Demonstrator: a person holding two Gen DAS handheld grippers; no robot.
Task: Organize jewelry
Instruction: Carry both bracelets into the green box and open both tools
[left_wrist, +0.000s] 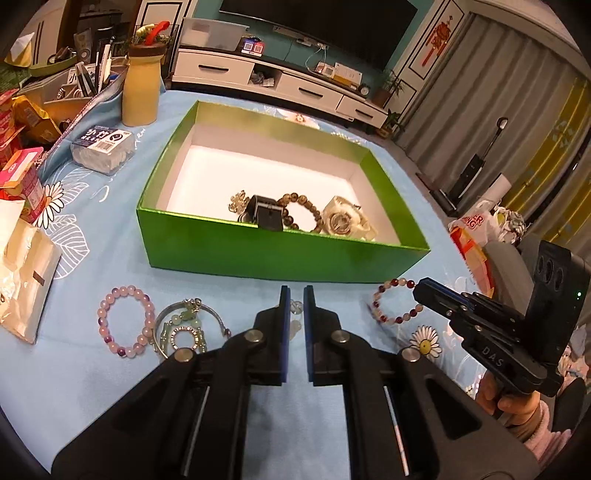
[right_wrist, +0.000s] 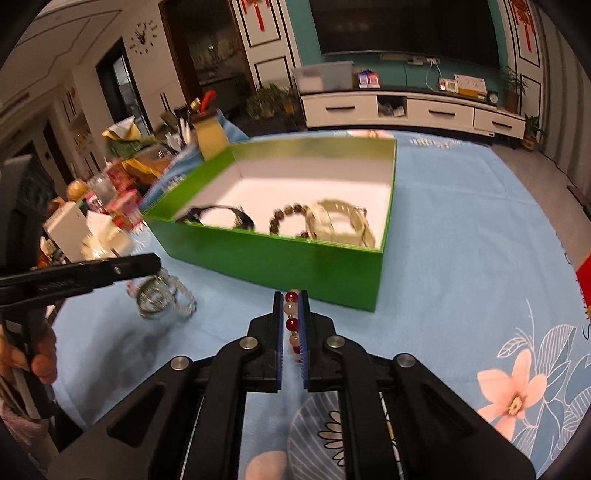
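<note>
Right wrist: red-and-white bracelet (right_wrist: 291, 325) clamped just before green box (right_wrist: 273, 258) wall.

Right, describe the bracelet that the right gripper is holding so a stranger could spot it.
Find the green box on the blue cloth; in front of its right corner the right gripper is shut on a bead bracelet. Its beads alternate dark red and pale, unlike the all-pastel pink bracelet lying farther left.

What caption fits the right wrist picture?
Right gripper pinches a red-and-white bead bracelet before the green box.
</note>
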